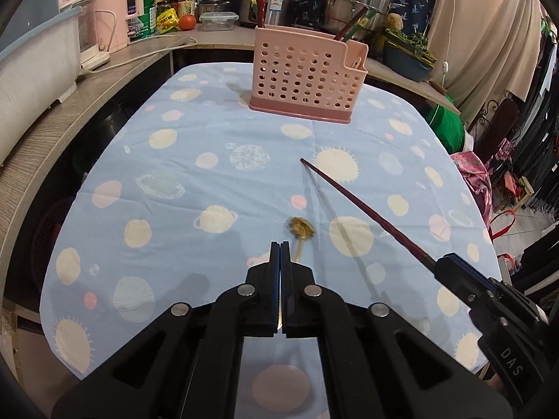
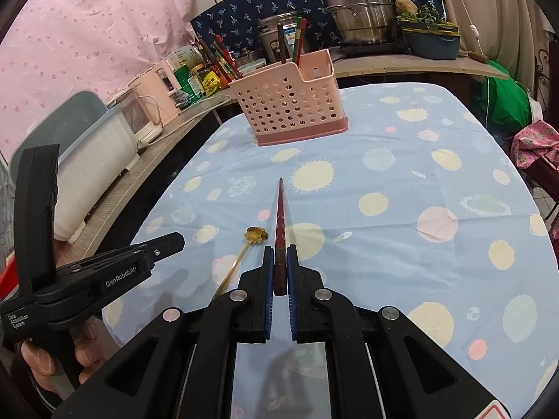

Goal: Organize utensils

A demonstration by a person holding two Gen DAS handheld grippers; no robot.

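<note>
A thin gold spoon (image 1: pixel 300 228) lies on the blue planet-print tablecloth (image 1: pixel 195 188). It is just past and slightly right of my left gripper (image 1: pixel 280 244), whose jaws are shut with nothing visible between them. From the right wrist view the left gripper (image 2: pixel 180 239) hovers left of the spoon (image 2: pixel 256 234), apart from it. My right gripper (image 2: pixel 279 249) is shut on the thick end of a dark red chopstick (image 2: pixel 280 216) that points forward above the cloth. The pink perforated utensil holder (image 2: pixel 290 104) stands upright at the table's far end with several chopsticks (image 2: pixel 298 42) in it.
A curved wooden counter (image 1: pixel 70 118) wraps the left and far sides, carrying a white tub (image 1: pixel 31 80), pink appliances, bottles and steel pots (image 2: pixel 360 10). A hand (image 2: pixel 42 359) grips the left gripper's handle. Bags and fabric crowd the floor on the right.
</note>
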